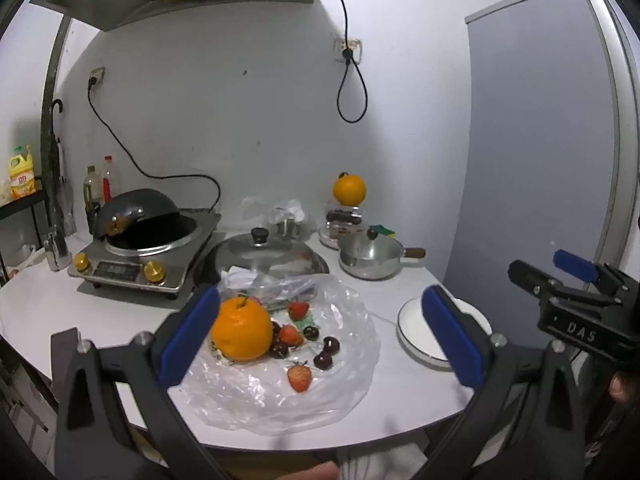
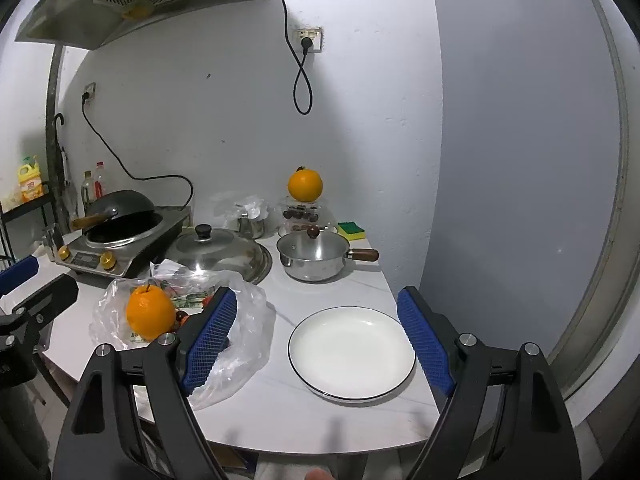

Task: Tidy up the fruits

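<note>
Left gripper (image 1: 320, 332) jaws wide, empty, framing orange (image 1: 241, 329) on plastic bag (image 1: 344, 384). Right gripper (image 2: 316, 340) jaws spread, empty, facing bare plate (image 2: 384, 390): likely destination.

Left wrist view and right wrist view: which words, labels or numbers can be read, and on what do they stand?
"DAS": on the black body of the right tool.
Yellow bottle: red label, too blurred to read.
Cooker panel: too small to read.
</note>
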{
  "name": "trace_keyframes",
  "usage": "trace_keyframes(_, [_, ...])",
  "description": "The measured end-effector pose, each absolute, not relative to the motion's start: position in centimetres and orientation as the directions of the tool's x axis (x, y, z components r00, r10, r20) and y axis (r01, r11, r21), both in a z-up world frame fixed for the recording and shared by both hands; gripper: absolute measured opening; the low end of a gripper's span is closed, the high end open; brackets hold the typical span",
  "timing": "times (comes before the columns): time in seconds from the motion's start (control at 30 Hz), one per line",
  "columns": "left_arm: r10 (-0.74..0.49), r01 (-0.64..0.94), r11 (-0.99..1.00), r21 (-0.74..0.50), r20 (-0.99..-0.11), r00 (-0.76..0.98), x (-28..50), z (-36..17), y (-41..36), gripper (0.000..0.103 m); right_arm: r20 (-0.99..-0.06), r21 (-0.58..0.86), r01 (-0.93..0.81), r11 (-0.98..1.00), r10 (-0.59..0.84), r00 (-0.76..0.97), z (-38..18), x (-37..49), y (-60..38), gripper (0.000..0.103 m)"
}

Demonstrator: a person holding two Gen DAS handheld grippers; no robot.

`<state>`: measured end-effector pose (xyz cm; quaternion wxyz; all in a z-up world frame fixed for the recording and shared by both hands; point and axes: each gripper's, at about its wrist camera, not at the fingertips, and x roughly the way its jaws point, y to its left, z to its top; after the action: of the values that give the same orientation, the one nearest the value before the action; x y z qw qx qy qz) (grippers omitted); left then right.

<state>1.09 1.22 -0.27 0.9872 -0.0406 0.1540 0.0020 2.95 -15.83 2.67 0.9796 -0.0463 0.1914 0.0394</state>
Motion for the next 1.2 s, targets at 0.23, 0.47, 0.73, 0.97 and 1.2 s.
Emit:
trace_keyframes(0.23, [-0.004,-0.017,0.998,-0.067,-0.307,0.952,1.1,-0.2,1.0,0.102,-0.367,-0.073,-0.1,0.992,0.067,0.928,2.5,3.0,-15.7,0.085])
trace_keyframes(0.47, [-0.006,-0.017,0.997,-0.076,-0.301,0.954,0.9,0.0,0.9,0.102,-0.366,-0.069,-0.097,0.993,0.065,0.928,2.9,2.9,-15.9,0.085])
trace_keyframes(0.73, [-0.009,-0.014,0.997,-0.074,-0.299,0.954,1.0,0.0,0.8,0.102,-0.363,-0.064,-0.096,0.993,0.067,0.93,3.0,2.8,-16.0,0.085])
trace_keyframes(0.97, [-0.008,-0.019,0.996,-0.086,-0.306,0.952,1.2,0.0,1.1,0.102,-0.362,-0.061,-0.097,0.993,0.068,0.93,3.5,2.6,-16.3,0.085])
trace_keyframes(1.2, [-0.007,-0.02,0.996,-0.087,-0.307,0.952,1.3,0.0,1.2,0.102,-0.361,-0.063,-0.101,0.993,0.071,0.93,3.7,2.7,-16.3,0.085])
